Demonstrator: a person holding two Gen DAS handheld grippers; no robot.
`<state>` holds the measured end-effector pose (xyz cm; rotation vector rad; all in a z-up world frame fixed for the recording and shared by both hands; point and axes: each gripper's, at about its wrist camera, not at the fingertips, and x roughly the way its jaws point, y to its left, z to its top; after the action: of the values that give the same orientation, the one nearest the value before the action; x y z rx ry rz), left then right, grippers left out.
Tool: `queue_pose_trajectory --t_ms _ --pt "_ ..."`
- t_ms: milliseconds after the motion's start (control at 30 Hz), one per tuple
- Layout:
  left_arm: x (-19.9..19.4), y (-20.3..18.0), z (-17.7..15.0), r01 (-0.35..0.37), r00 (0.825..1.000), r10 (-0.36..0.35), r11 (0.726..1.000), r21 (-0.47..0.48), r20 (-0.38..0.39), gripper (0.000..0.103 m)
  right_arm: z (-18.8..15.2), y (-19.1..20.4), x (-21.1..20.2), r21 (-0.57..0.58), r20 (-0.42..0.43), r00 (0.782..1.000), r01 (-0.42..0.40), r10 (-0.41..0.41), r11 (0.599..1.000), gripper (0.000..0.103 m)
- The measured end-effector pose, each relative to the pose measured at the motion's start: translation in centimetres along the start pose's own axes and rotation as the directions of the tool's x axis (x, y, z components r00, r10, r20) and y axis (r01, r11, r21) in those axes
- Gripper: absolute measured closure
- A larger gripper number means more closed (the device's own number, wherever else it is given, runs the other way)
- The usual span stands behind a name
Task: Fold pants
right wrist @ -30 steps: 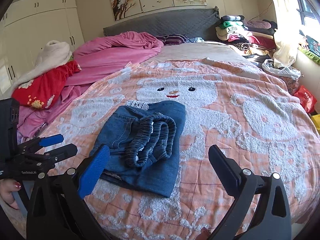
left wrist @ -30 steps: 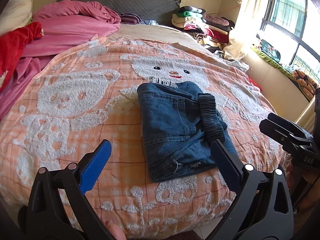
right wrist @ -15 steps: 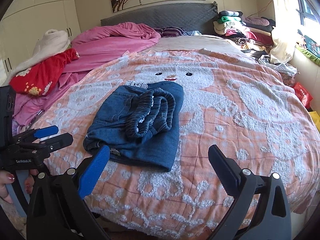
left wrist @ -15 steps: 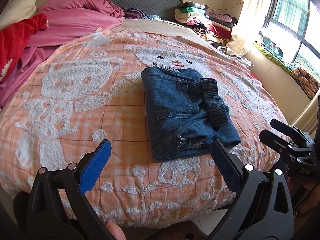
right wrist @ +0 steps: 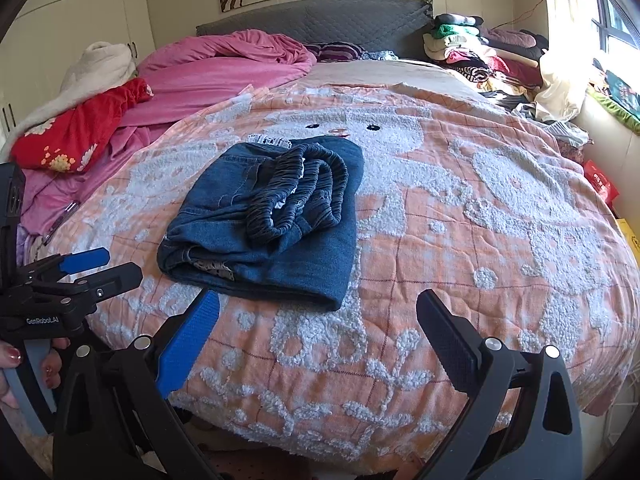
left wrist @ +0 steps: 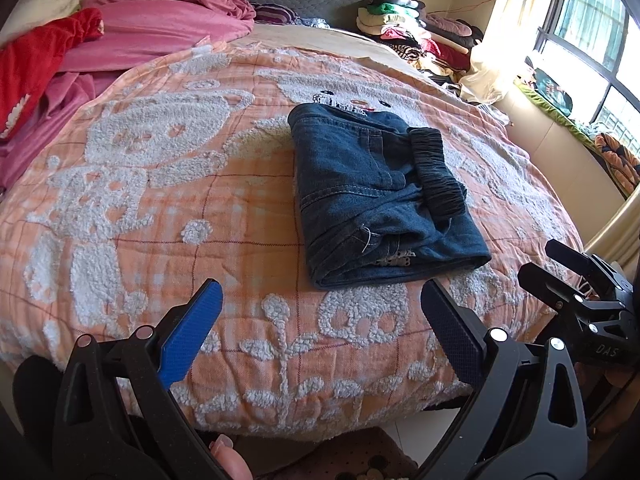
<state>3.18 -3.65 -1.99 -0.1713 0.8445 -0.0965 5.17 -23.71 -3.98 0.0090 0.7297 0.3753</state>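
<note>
A pair of dark blue denim pants [left wrist: 372, 196] lies folded into a compact rectangle on the orange bear-pattern blanket [left wrist: 160, 184], its black elastic waistband on top. It also shows in the right wrist view [right wrist: 272, 220]. My left gripper [left wrist: 320, 308] is open and empty, held back over the near edge of the bed, short of the pants. My right gripper [right wrist: 318, 320] is open and empty too, near the bed's front edge. Each gripper shows in the other's view: the right one [left wrist: 568, 272] and the left one [right wrist: 92, 268].
Pink bedding [right wrist: 224, 68] and a red garment [right wrist: 76, 132] lie at the far left of the bed. A pile of folded clothes [right wrist: 472, 48] sits at the far right by the grey headboard. A window and sill clutter [left wrist: 568, 92] are on the right.
Both grippers have pulled back from the folded pants toward the bed's near edge; the edge and floor now show. The pants have not moved. Both stay open.
</note>
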Motion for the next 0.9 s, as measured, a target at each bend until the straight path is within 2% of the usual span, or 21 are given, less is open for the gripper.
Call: queue_pose_trajectory --t_ms 900 --pt "-0.26 -0.04 -0.11 -0.021 1.0 0.021 1.0 -0.004 -0.008 0.009 0.18 -0.19 -0.73 0.006 0.009 1.0 0.022 -0.022 1.0 0.005"
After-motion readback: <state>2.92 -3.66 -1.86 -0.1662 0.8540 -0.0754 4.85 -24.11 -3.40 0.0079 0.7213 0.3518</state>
